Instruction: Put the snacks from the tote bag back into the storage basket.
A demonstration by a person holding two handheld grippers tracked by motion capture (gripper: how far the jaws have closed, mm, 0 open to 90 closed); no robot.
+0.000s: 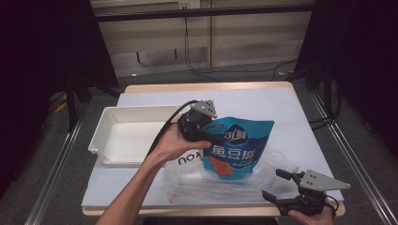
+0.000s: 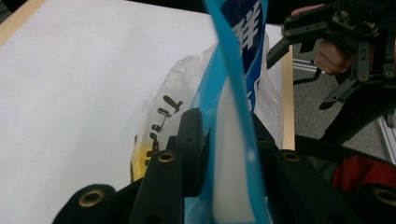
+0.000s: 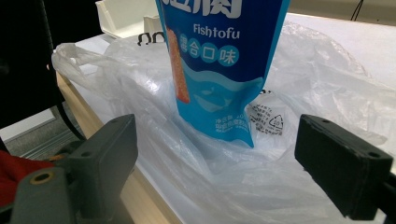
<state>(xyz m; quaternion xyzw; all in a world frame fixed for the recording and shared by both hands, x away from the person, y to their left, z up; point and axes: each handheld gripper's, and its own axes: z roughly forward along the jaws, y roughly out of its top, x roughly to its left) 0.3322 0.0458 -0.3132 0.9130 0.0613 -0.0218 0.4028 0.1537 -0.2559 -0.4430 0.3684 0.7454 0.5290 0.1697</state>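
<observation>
Blue fish tofu pouch (image 1: 238, 147) held upright above a crumpled clear plastic bag (image 1: 220, 180) on the white-covered table (image 1: 281, 108), left gripper (image 1: 210, 133) clamped on the pouch's side edge, right gripper (image 1: 280, 185) jaws spread wide and empty near the table's front edge, white tray (image 1: 123, 133) at left

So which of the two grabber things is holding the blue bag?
The left gripper, up by the white tray. Its jaws are pinched shut on the blue bag, while the right gripper sits wide open at the table's near edge.
</observation>
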